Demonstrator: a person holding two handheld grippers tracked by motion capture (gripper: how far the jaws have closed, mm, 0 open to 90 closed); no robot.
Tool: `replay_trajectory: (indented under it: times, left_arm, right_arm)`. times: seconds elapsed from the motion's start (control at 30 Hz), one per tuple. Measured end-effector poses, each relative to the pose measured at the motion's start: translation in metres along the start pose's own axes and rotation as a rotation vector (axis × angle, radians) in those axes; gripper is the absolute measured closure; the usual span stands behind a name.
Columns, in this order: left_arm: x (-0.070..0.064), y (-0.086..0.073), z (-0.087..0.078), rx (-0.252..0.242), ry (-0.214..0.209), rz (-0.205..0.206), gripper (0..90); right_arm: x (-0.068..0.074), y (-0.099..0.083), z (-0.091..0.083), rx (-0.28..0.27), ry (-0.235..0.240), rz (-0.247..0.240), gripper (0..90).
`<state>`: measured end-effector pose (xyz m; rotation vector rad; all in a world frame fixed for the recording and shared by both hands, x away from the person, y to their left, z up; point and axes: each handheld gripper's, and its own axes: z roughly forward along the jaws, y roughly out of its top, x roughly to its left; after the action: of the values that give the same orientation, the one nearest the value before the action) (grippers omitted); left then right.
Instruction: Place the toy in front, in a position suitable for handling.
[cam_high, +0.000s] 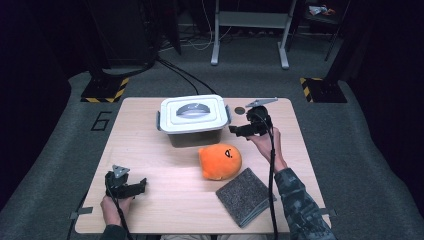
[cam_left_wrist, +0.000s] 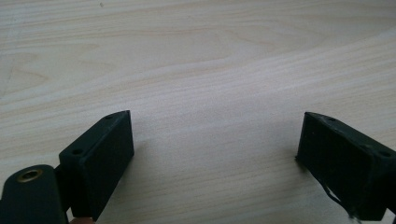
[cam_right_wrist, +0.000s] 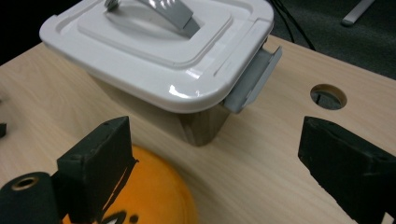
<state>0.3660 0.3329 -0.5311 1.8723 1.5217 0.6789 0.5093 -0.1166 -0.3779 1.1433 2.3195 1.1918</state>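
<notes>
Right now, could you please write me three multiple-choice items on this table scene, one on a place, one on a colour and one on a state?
1. Where does the plush lie?
A. on the box lid
B. on the table between the box and the grey mat
C. on the floor

2. What colour is the box lid?
A. white
B. red
C. black

3. How do the right gripper's jaws stand?
A. shut on the plush
B. shut on the clasp
C. open, holding nothing

Answers:
1 B: in the high view the plush sits on the table, in front of the box and behind the mat.
2 A: the lid is white with a grey handle.
3 C: bare wood shows between the jaws.
</notes>
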Motion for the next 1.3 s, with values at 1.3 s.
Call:
replay_trajectory:
  times: [1.3]
  left_arm:
    - [0.0, 0.0, 0.0, 0.0, 0.003, -0.004, 10.3]
  right_arm:
    - [0.045, -0.157, -0.038, 0.163, -0.03, 0.022, 2.3]
